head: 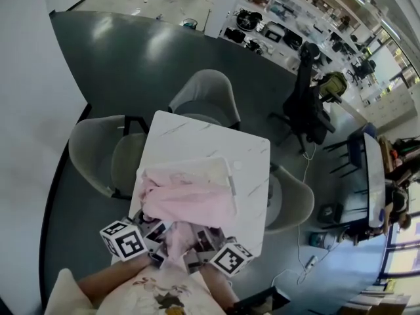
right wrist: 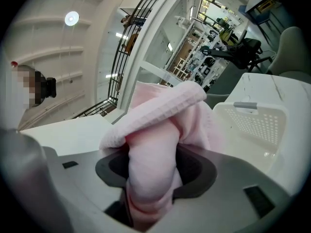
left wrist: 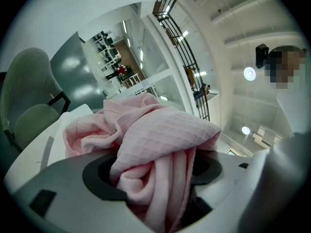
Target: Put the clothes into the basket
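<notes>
Pink cloth (head: 189, 199), clamped by left gripper (left wrist: 154, 178) and right gripper (right wrist: 154, 174), bunched between their jaws, apparently draped over basket (right wrist: 252, 120)

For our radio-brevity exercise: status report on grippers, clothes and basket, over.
Both shut on pink cloth: left gripper, right gripper. Cloth heaped over white basket on table. Nothing seen blocking.

A white, faintly veined square table (head: 200, 135) carried one white perforated basket (head: 211, 165), which stood close to the table's near edge, nearer its left side than its right.
</notes>
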`<state>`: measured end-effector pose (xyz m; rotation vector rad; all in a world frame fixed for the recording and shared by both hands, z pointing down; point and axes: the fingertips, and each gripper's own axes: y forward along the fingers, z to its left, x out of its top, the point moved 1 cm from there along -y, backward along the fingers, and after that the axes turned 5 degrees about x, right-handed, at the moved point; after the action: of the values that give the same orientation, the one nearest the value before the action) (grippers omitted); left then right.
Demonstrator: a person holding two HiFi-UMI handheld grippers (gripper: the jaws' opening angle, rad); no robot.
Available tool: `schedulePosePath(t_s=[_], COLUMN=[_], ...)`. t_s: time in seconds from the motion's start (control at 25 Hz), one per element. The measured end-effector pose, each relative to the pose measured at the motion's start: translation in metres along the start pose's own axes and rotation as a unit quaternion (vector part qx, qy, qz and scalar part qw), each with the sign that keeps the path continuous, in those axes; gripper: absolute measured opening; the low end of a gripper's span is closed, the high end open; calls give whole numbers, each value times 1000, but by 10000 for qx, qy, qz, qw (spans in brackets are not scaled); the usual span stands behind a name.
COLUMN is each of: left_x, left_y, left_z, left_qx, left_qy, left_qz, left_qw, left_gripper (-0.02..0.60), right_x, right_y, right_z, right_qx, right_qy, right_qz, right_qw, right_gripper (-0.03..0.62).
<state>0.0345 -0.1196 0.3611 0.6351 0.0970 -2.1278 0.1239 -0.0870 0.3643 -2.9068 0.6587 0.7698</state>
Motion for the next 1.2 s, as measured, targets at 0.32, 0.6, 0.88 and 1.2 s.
schedulePosePath(t_s=[0.32,0.6,0.88,1.2], left_x=[0,-10,-20,-33], left_y=[14,20,31,49], left_z=[42,70,102,121], left_qx=[113,212,279,560], left_qy=[-313,-543,-612,-537], left_qz=[279,578,699,698], left_qw=[9991,9966,9953,9945], left_gripper=[347,347,347,347], right_x=[-11,-25,-38,-36], right_y=[21,28,34,37], right_z=[-30,-51,-82,-113], right_qx=[-490,-821,-1065,-1095], right_qy=[-86,17,-45,35], right_qz=[217,263,330,525], right_qw=[9985,9963,9938,9926], right_gripper=[209,210,210,213])
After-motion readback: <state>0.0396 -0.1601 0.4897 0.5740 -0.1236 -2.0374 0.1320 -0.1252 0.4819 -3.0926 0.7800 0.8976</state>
